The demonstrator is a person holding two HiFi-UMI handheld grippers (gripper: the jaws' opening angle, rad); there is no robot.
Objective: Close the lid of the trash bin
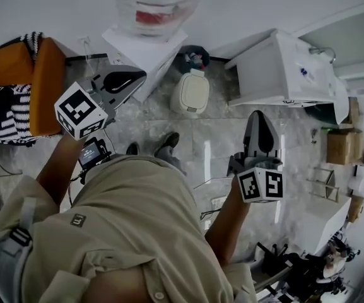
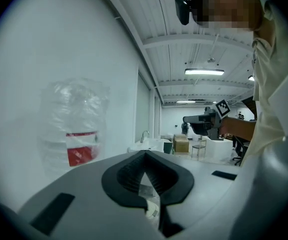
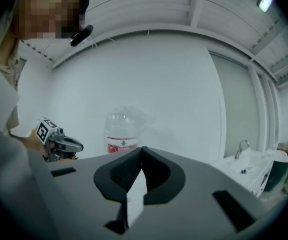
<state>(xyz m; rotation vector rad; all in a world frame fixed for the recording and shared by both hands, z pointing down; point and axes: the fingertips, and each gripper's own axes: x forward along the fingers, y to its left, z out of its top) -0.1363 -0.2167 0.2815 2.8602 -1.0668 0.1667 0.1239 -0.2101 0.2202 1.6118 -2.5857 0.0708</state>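
Item: trash bin [image 1: 190, 93], cream, standing upright on the tiled floor [image 1: 232, 141] just ahead of the person's shoes [image 1: 167, 144], near the wall.
Lid [image 1: 190, 90]: lies flat on the bin, facing up; its long axis runs from the shoes toward the wall.
Left tongs [image 1: 134, 76]: raised left of the bin, tips together, holding nothing.
Right tongs [image 1: 260, 115]: raised right of the bin, tips together, holding nothing.
Nearby: water bottle [image 1: 156, 5], dark bin [image 1: 193, 57] behind.
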